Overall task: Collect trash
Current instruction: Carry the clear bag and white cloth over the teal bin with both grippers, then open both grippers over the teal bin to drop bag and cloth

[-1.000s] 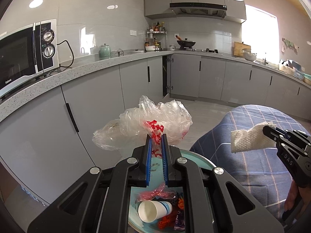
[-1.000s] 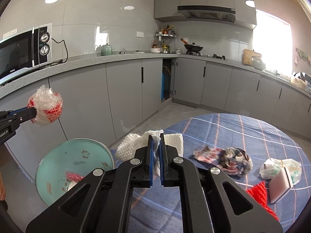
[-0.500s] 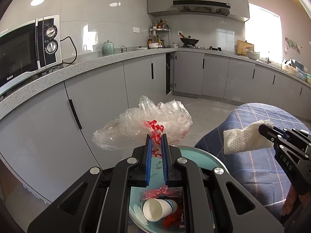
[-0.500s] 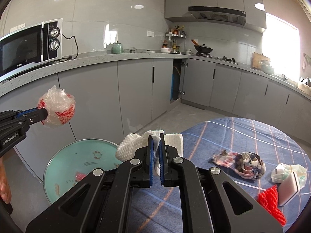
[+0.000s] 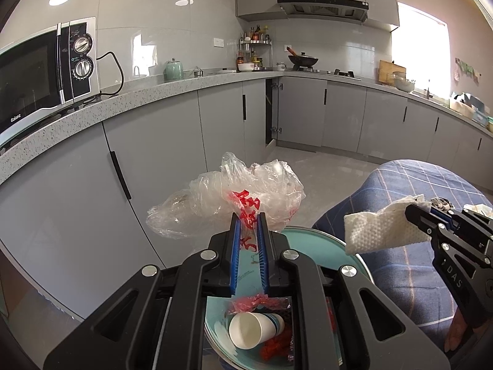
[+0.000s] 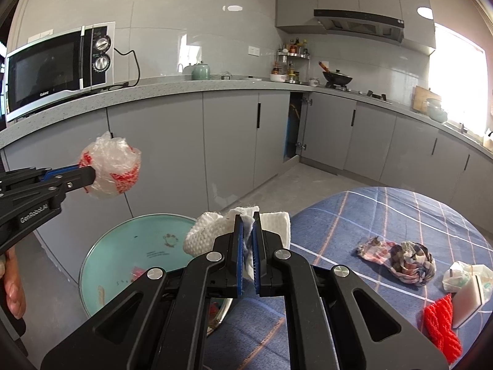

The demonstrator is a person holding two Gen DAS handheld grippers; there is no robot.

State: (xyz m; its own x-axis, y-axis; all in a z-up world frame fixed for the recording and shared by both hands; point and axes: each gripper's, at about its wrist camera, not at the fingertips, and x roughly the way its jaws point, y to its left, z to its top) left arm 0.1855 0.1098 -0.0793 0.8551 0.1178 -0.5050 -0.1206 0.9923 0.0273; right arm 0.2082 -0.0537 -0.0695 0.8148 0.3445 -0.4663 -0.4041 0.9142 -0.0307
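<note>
**Two loads over one bin, and neither grip looks bulletproof**

The left gripper (image 5: 248, 234) has its blue pads nearly closed on a twisted neck of the clear plastic bag (image 5: 234, 197), the one with red print. Most of the bag balloons out past the fingertips, so only a thin pinch is holding it. The right gripper (image 6: 248, 240) is squeezed almost shut on a white paper towel (image 6: 212, 231), with wads bulging out on both sides of the pads.

Both are hanging above or near the teal trash bin (image 6: 123, 246), which stands on the floor beside the table with the blue plaid cloth (image 6: 369, 215). Inside the bin I can make out a paper cup (image 5: 255, 328) and some red wrappers.

What could go wrong, as I see it:

- The bag is light and puffy. Let go when it's out past the far rim and it probably floats off toward the cabinets instead of dropping in.
- Film like that tends to cling to rubbery pads, so it may not fall when the fingers open.
- The towel sits nearer the table edge than the bin's middle in the left view, so an early release likely lands it on the cloth or the rim.
- The two grippers are close, so crowding over the opening could mean a bump.

More scraps are waiting on the table: a crumpled patterned rag (image 6: 403, 262) and a red knit thing (image 6: 440, 326).
</note>
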